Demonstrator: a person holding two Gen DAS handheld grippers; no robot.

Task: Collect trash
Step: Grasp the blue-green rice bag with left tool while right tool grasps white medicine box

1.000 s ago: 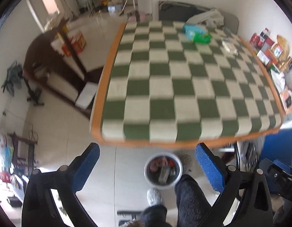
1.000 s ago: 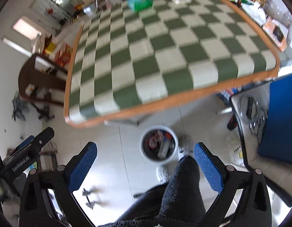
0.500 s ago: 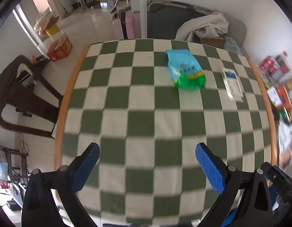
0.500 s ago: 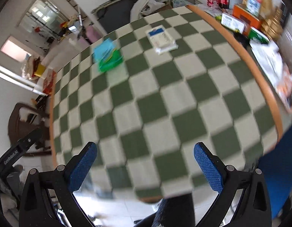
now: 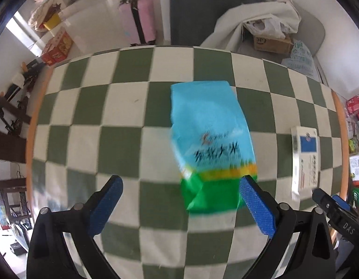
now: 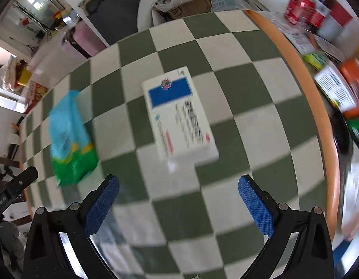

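With jaws spread and empty, the left gripper (image 5: 179,200) is lining up on the blue-green packet (image 5: 212,144) mid-desk (image 5: 86,121) while the right gripper (image 6: 178,197) is facing the white box (image 6: 179,116) nearer the desk's right edge, each positioned for pickup.

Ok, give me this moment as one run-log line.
phase: approach | left gripper: open, blue-green bag ahead | right gripper: open, white box ahead | both on checkered table | nothing grasped
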